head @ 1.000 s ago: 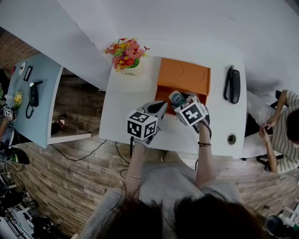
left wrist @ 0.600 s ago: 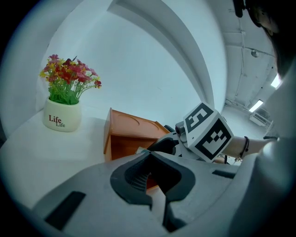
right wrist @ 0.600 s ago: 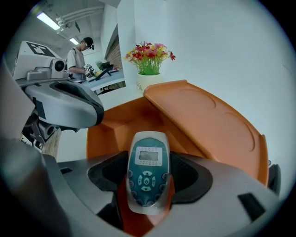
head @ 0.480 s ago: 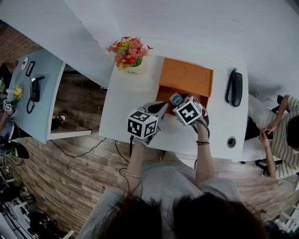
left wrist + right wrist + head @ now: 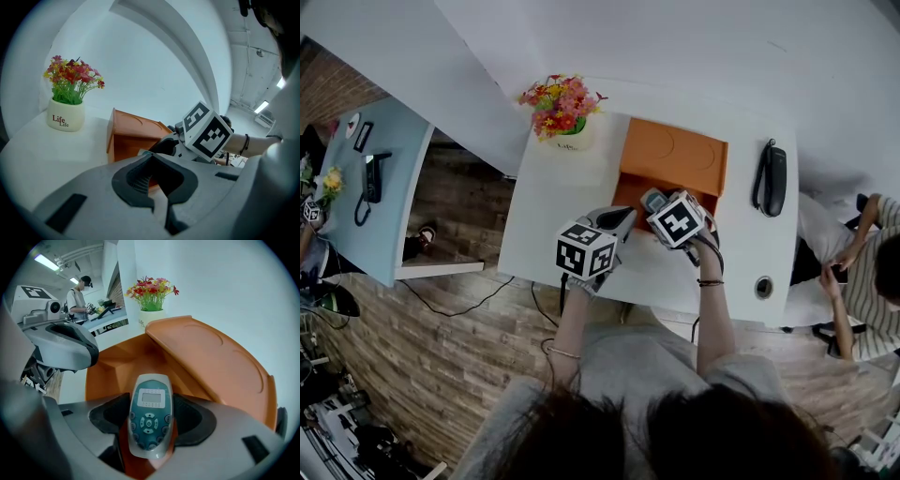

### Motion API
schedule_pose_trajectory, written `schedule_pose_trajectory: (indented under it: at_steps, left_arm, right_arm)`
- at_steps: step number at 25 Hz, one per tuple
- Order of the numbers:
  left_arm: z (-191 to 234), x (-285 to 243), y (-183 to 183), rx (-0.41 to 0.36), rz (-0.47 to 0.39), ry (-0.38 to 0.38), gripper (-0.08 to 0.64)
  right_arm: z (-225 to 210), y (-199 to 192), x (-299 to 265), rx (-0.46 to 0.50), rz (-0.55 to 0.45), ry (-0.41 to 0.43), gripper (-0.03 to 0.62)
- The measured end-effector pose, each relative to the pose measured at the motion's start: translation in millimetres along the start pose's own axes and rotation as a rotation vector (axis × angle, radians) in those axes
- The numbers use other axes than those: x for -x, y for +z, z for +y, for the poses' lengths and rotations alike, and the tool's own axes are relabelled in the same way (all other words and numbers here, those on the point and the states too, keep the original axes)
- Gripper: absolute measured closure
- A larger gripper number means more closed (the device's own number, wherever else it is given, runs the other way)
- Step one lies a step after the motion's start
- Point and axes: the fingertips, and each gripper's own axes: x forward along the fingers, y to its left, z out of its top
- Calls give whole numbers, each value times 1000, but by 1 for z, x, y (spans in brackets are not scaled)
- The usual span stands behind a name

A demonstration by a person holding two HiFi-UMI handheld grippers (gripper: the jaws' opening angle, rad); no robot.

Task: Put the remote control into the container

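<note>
Above the orange container point(image 5: 220, 363), the right claw point(image 5: 151, 422) pinches the remote control point(image 5: 151, 401).

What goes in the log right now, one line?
right hand-held gripper: shut on remote control | remote control: over open orange container | left hand-held gripper: shut, empty

— Is there any writing you can actually read?
— Just one bit. In the left gripper view the white flower pot point(image 5: 65, 121) has "Life" on it in dark red letters, and a smaller "Life" sits just below and to the right of it.
— Does the head view show it too?
— The pot's print is only a smudge there, too small to read.
— What about the remote control point(image 5: 150, 416)?
— It has a pale screen and round buttons, but nothing legible on either.
— And the cubes?
— The left cube point(image 5: 584, 251) and the right cube point(image 5: 678, 219) show black-and-white square marker patterns, with no letters or digits.
</note>
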Motion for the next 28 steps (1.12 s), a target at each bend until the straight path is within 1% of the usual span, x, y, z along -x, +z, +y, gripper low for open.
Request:
schedule_pose_trajectory:
  at_steps: [4,11,17,23,26,28]
  left_arm:
    - [-2,0,1,-8,3,4,557]
    - [-5,3,3,-12,-2,14,557]
    - [-6,9,6,-17,-27,28,557]
    - [-9,15,7,-34,-50,48,557]
    - [-13,16,9,-45,-69,48,557]
    - [-16,18,10,-52,-80,46,557]
  right_arm:
    - [3,-4,-2,-13,11,17,307]
    - [0,8,3,-12,-77,-9,296]
    - [1,10,17,-38,-142,-24,296]
    - [4,9,27,-35,-176,-49,299]
    - [6,13,35,-42,-229,-58,324]
    - [7,15,42,-61,-270,-70,374]
